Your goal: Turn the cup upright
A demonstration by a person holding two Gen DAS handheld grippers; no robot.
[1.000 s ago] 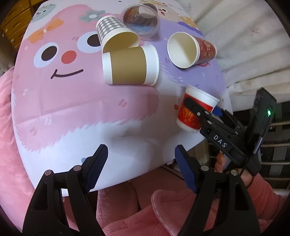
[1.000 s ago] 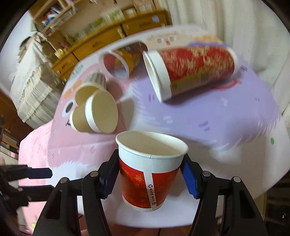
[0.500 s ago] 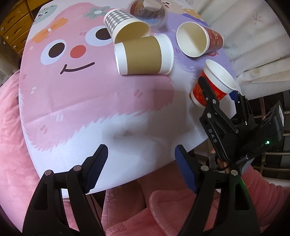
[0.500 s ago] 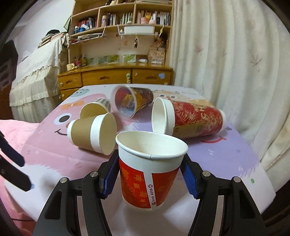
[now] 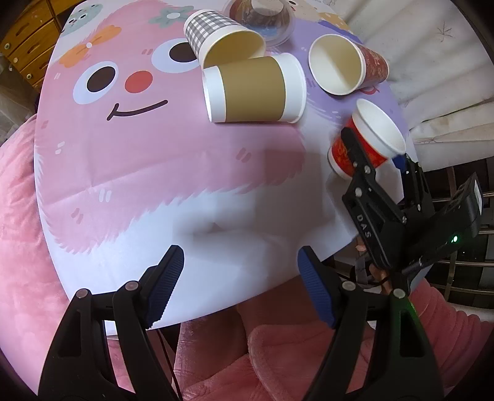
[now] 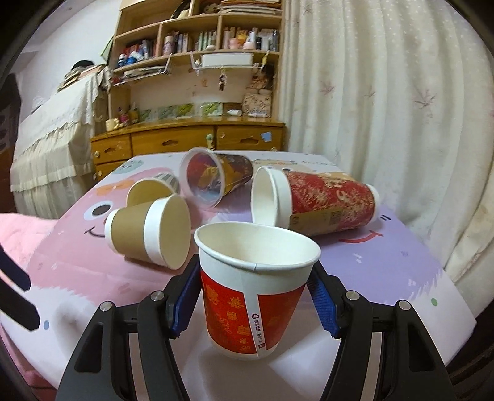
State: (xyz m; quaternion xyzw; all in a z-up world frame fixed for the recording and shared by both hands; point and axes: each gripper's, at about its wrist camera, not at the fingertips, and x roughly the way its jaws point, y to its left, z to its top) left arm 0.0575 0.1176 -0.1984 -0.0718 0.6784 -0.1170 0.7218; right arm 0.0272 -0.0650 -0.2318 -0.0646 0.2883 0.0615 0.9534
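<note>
My right gripper point(image 6: 253, 296) is shut on a small red and white paper cup point(image 6: 254, 290), mouth up, base close to the table near its right edge; it also shows in the left wrist view point(image 5: 364, 145). My left gripper point(image 5: 239, 283) is open and empty above the table's near edge. Lying on their sides are a brown-sleeved cup point(image 5: 253, 89) point(image 6: 148, 234), a checked cup point(image 5: 222, 37) point(image 6: 154, 191), a clear plastic cup point(image 5: 259, 18) point(image 6: 216, 175) and a tall red cup point(image 5: 345, 68) point(image 6: 315, 200).
The round table point(image 5: 154, 172) carries a pink cartoon-face cover. A pink blanket point(image 5: 18, 234) lies around its near side. White curtains point(image 6: 386, 101) hang on the right. A wooden dresser and shelves point(image 6: 191, 135) stand behind.
The right gripper has tilted level and carried the small red cup up and back over the table's right edge; the cup now stands nearly upright. The left gripper has shifted slightly.
</note>
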